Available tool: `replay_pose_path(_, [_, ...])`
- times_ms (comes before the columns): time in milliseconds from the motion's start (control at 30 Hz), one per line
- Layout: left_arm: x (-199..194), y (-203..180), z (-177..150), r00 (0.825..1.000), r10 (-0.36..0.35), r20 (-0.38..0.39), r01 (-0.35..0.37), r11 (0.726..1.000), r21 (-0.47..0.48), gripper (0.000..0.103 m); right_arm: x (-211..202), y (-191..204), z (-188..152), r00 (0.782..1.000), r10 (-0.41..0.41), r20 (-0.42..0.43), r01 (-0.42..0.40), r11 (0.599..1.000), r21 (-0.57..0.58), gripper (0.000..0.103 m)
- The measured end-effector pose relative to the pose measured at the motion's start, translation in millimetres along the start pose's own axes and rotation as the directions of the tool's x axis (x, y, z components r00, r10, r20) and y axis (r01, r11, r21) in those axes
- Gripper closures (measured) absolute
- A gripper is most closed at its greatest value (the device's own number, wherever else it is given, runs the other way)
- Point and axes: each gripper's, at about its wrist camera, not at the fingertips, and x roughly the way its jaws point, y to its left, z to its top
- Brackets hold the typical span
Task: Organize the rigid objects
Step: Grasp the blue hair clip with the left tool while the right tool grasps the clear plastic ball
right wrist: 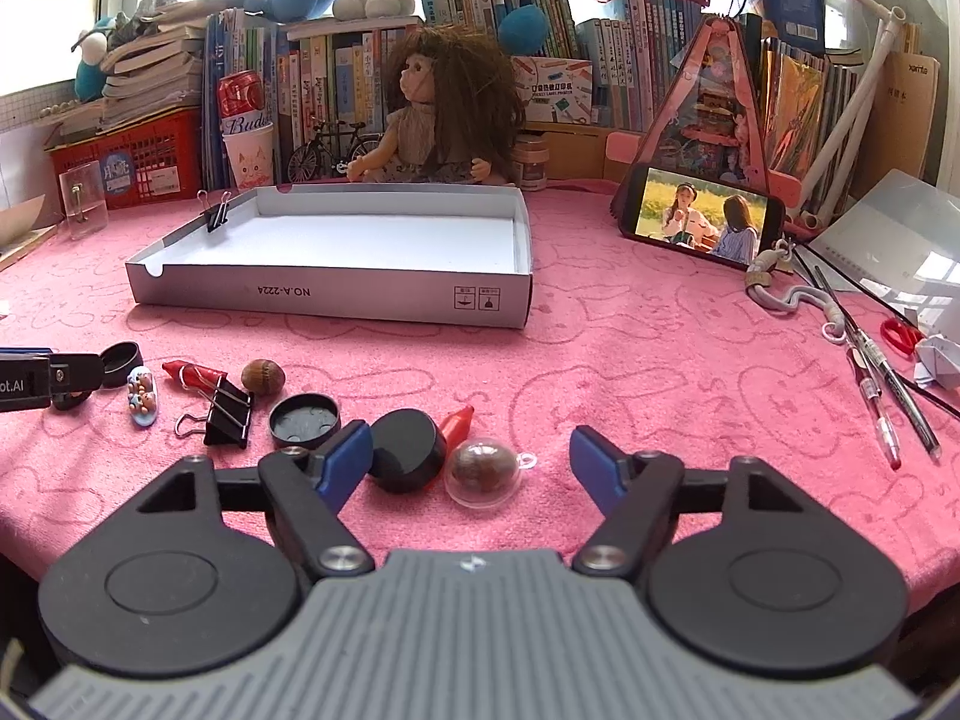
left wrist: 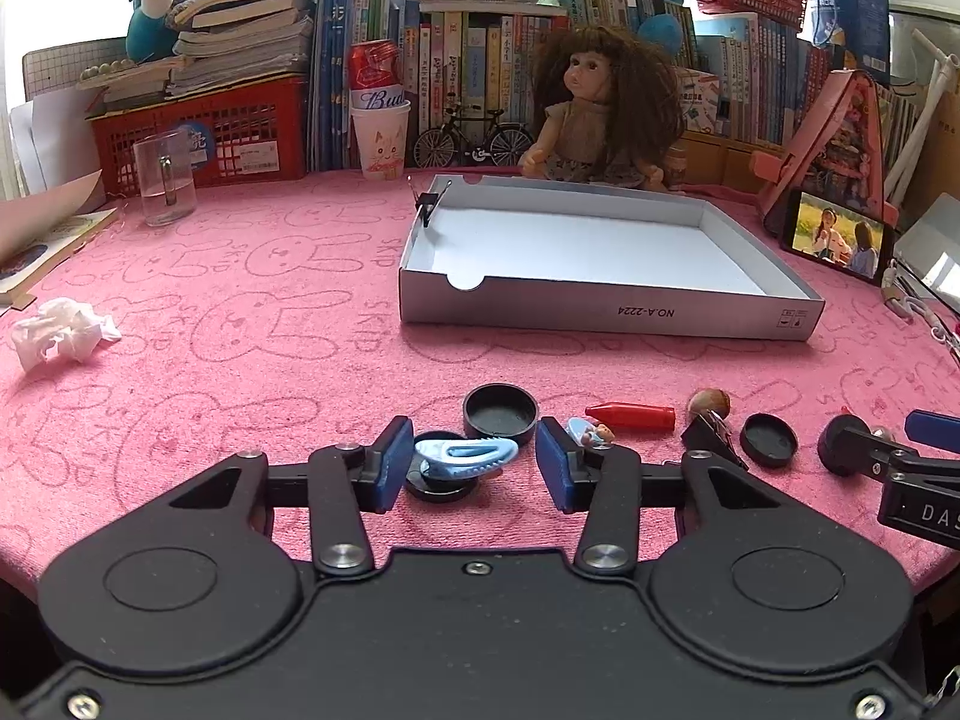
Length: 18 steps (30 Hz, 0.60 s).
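Left gripper half-narrow around blue hair clip, left pad touching, right pad apart. Right gripper wide; black cap and clear ball between, on pink surface.

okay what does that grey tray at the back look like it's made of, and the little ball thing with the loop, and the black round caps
Grey tray: thin matte cardboard, probably a box lid; folded walls, printed code.
Ball with the loop: clear glossy shell, likely plastic, with something brown inside; highlights show on it.
Black round caps: moulded plastic by the look, dull satin finish, raised rim.
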Motion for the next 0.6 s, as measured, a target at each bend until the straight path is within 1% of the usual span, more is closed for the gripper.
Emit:
replay_pose_path(67, [1.0,1.6,0.1,1.0,0.003,-0.002,-0.003,1.0,-0.005,0.062,-0.9,0.6,-0.3,1.0,0.002,0.005,-0.002,1.0,-0.001,0.027])
replay_pose_path(200, [2.2,2.8,-0.2,1.0,0.002,-0.003,-0.002,1.0,-0.01,0.067,-1.9,2.4,-1.0,1.0,0.001,0.01,-0.001,1.0,-0.003,0.03])
replay_pose_path(333, [2.1,2.2,-1.4,1.0,0.002,0.0,-0.002,1.0,-0.008,0.067,-2.7,2.5,-1.2,1.0,0.006,0.011,-0.006,1.0,-0.003,0.034])
replay_pose_path(400, [2.1,2.2,-1.4,1.0,0.002,0.0,-0.002,1.0,-0.008,0.067,-2.9,2.5,-1.2,1.0,0.012,0.011,-0.012,1.0,0.0,0.037])
replay_pose_path(467, [1.7,2.2,-1.6,1.0,0.001,0.002,-0.001,1.0,-0.01,0.068,-3.3,3.2,-1.2,1.0,0.028,0.009,-0.028,1.0,0.002,0.049])
replay_pose_path(500, [1.6,2.5,-1.7,1.0,0.0,0.003,0.0,1.0,-0.012,0.068,-3.7,4.2,-0.9,1.0,0.028,0.011,-0.028,1.0,-0.003,0.05])
replay_pose_path(600, [-0.3,2.9,-2.0,1.0,-0.007,0.009,0.008,1.0,-0.023,0.068,-5.5,7.9,0.3,1.0,0.005,0.026,-0.004,1.0,-0.029,0.058])
